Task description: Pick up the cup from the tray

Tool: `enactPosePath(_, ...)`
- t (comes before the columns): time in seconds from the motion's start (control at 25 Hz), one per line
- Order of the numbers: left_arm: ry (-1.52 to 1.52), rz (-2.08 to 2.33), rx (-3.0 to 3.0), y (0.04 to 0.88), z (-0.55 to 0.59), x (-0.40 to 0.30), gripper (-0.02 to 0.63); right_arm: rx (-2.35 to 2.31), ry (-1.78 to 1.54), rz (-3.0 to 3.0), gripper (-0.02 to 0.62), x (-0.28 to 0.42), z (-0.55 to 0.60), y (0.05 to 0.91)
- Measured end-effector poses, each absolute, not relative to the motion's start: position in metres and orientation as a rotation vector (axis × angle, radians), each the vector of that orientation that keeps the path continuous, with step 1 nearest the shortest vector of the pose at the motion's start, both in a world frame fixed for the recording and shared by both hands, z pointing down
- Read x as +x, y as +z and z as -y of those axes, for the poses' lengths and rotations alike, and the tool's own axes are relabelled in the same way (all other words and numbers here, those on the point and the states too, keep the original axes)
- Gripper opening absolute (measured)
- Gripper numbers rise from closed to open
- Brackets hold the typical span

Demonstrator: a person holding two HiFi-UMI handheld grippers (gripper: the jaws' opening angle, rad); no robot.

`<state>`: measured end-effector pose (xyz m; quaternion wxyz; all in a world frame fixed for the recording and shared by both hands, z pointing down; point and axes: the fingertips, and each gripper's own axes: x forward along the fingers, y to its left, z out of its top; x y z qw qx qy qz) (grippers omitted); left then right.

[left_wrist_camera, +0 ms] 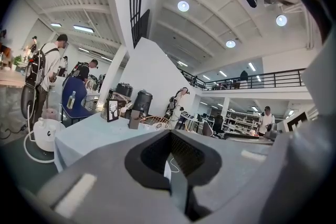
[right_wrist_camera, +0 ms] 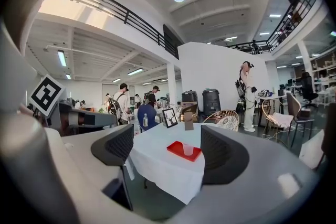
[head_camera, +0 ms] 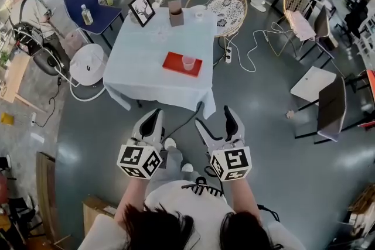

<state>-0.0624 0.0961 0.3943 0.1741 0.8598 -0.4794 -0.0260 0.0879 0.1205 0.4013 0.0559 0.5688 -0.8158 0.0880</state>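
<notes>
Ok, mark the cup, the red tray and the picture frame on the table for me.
cup (head_camera: 188,62): head view, on its side wall.
red tray (head_camera: 174,61): head view, on the bare part left of the cup.
picture frame (head_camera: 142,9): head view, middle of the picture.

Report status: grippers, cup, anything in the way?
Left gripper shut, empty; right gripper open, empty. Cup upright on red tray, both grippers short of the table. No obstruction seen near cup.
</notes>
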Motion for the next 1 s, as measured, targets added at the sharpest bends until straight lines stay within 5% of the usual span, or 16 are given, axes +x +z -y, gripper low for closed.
enactPosePath(1.0, -0.007, 1.255, 2.415, 0.427, 0.076, -0.097, 0.000, 1.746, 0.362, 2.291, 0.428, 0.057, 0.050, 0.454)
